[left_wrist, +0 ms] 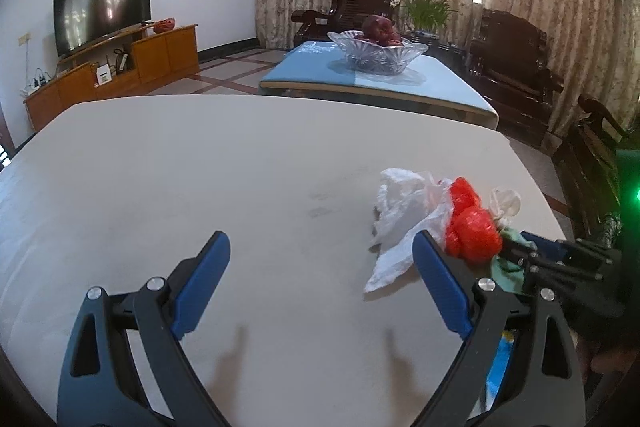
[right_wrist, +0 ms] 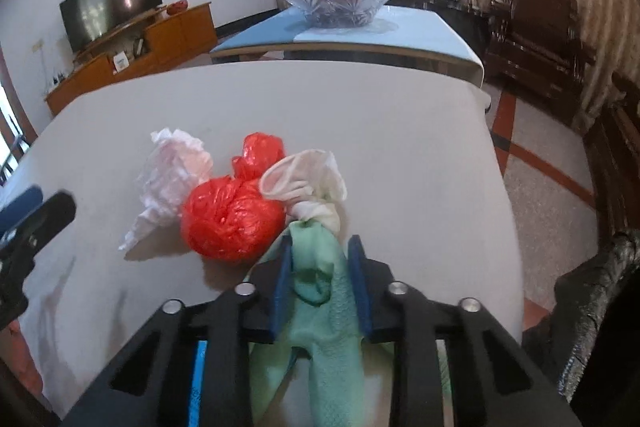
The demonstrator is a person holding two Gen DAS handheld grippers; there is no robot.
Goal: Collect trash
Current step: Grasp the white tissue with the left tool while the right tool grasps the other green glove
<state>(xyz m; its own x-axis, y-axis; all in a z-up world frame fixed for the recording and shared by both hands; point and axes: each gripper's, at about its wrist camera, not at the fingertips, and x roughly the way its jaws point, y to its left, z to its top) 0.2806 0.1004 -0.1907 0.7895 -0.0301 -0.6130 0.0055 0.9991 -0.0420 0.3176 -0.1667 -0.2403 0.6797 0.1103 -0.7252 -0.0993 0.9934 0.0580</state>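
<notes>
Table [left_wrist: 200, 167]: wide pale top, bare across its left and middle; the trash sits bunched at its near right part.
Low table [right_wrist: 420, 27]: beyond the far edge, under a blue cover, carrying a glass bowl [right_wrist: 340, 5] of dark red fruit.
Television [left_wrist: 102, 13]: far left, on a wooden cabinet [left_wrist: 120, 67] against the wall.
White bag [right_wrist: 172, 175]: crumpled, leftmost of the trash, touching the red bag.
Red bag [right_wrist: 228, 219]: knotted ball just left of the right gripper's tips.
Green glove [right_wrist: 328, 291]: lies along the near edge, its pale cuff [right_wrist: 304, 175] pointing far.
Right gripper [right_wrist: 320, 247]: blue pads drawn in and clamped on the green glove.
Left gripper [left_wrist: 322, 241]: fingers wide apart over bare table with nothing between them; the white bag lies just beside its right finger [left_wrist: 440, 287].
</notes>
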